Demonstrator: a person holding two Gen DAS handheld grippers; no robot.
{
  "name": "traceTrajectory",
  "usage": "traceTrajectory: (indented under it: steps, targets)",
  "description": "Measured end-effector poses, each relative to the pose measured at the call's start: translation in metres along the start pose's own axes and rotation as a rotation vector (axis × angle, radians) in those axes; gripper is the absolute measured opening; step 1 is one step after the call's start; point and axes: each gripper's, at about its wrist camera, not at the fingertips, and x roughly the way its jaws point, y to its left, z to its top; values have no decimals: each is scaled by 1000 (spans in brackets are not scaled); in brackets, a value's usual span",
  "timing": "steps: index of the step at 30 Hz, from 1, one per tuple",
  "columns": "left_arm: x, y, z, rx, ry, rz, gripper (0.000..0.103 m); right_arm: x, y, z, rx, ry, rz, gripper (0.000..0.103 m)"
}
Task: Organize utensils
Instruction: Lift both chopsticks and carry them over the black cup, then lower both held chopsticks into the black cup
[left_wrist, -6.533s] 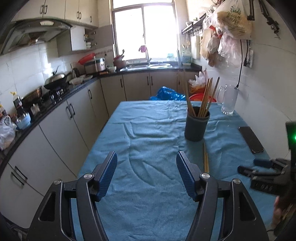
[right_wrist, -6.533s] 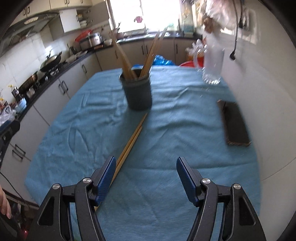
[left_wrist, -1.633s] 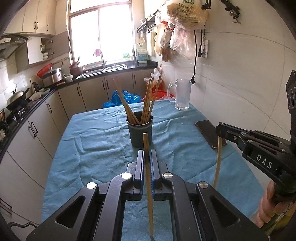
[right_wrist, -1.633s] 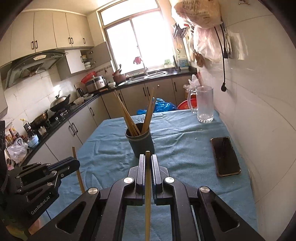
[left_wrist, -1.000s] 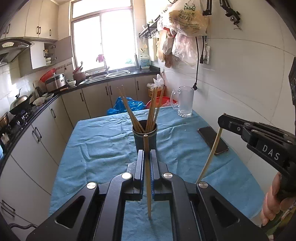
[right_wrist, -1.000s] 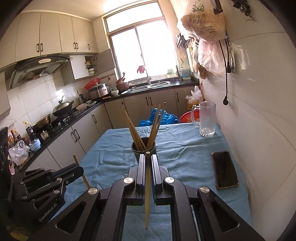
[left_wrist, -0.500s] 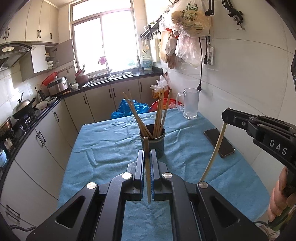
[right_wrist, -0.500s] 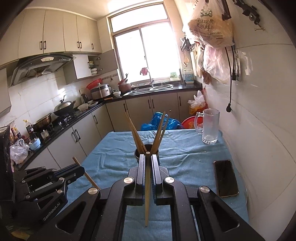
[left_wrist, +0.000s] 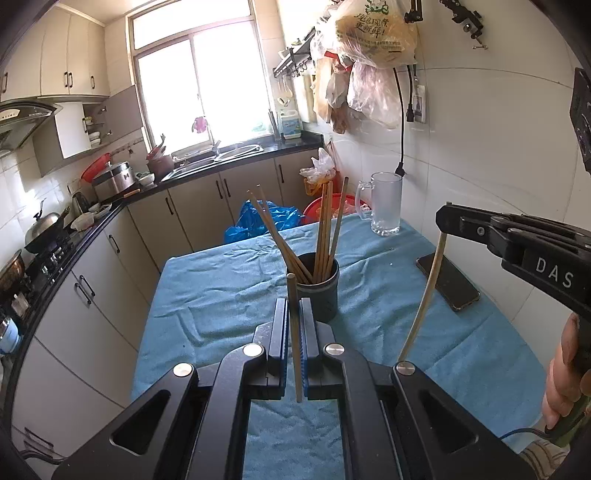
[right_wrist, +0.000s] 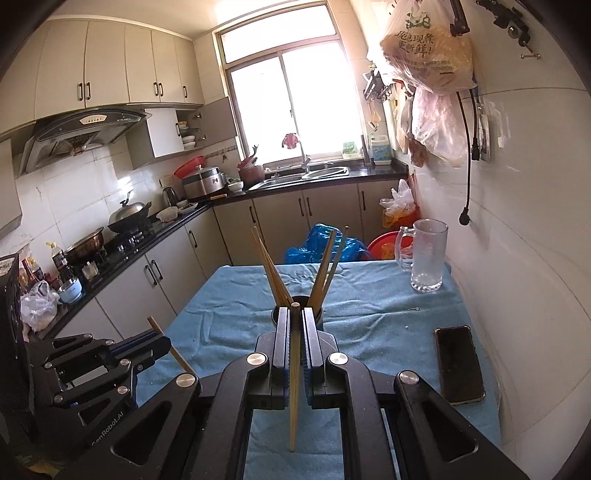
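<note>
A dark cup (left_wrist: 322, 295) holding several wooden chopsticks stands mid-table on the blue cloth (left_wrist: 221, 295). My left gripper (left_wrist: 294, 306) is shut on one upright chopstick (left_wrist: 293, 332), just in front of the cup. In the left wrist view my right gripper (left_wrist: 445, 218) comes in from the right, clamping another chopstick (left_wrist: 424, 295) that hangs down. In the right wrist view the right gripper (right_wrist: 295, 314) is shut on its chopstick (right_wrist: 294, 369), and most of the cup (right_wrist: 321, 314) is hidden behind it. The left gripper (right_wrist: 162, 341) appears at lower left with its chopstick (right_wrist: 170, 347).
A glass mug (left_wrist: 384, 203) stands at the table's far right corner. A black phone (left_wrist: 448, 282) lies near the right edge by the tiled wall. Kitchen counters with pots (right_wrist: 129, 214) run along the left. A hand (left_wrist: 565, 376) grips the right tool's handle.
Both grippers have risen a little and drawn back with their chopsticks, so the cup and table look farther off and lower. Both stay clamped.
</note>
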Motion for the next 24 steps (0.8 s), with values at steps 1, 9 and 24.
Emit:
traceTrajectory:
  steps: [1,9,24]
  targets:
    - [1,1,1,0,2,-2,5,2,0,1,0,2,3,6]
    - [7,8,8,17,2,9,5,15,0,6,-1,16,11,6]
    - [5,23,33,8,-29,-32,5,20,-3,30,8,-8,18,6]
